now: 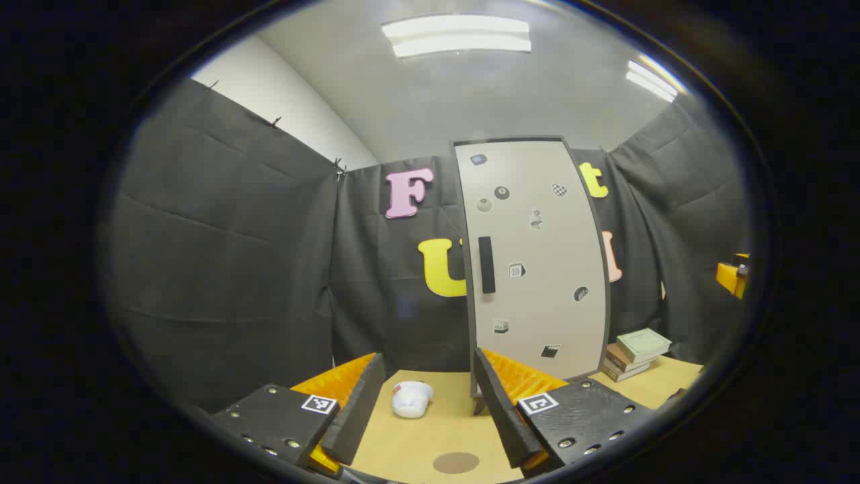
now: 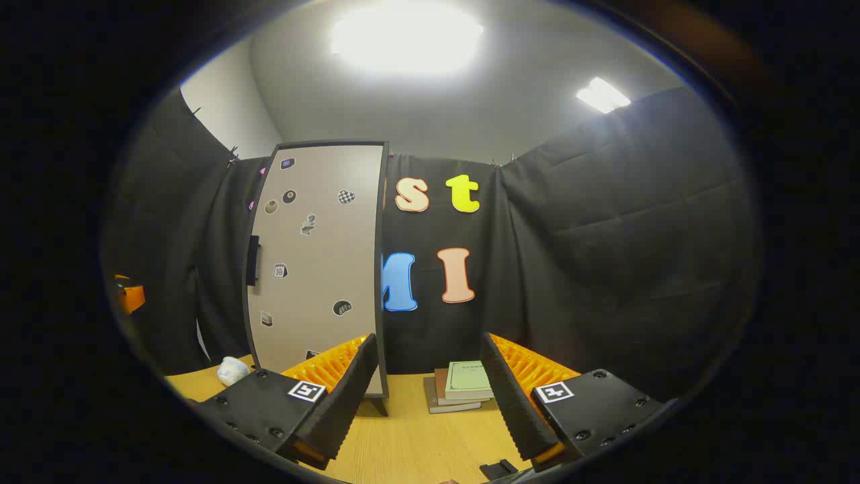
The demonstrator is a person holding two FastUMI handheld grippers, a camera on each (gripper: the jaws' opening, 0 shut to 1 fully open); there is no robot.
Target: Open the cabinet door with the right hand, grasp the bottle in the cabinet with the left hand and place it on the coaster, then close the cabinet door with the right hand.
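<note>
A tall cabinet (image 1: 537,262) stands at the back of the wooden table, its grey sticker-covered door shut and hiding the inside. A black handle (image 1: 486,264) runs down the door's left side. A round brown coaster (image 1: 455,462) lies on the table close below my left gripper (image 1: 428,366), which is open and holds nothing, some way in front of the cabinet. In the right gripper view the cabinet (image 2: 316,269) is left of centre with its handle (image 2: 253,261) at its left edge. My right gripper (image 2: 428,346) is open and holds nothing, off to the cabinet's right.
A white crumpled object (image 1: 411,398) lies on the table left of the cabinet's foot. A stack of books (image 1: 635,353) sits to the cabinet's right, straight ahead in the right gripper view (image 2: 463,386). A small black object (image 2: 500,468) lies near the front edge.
</note>
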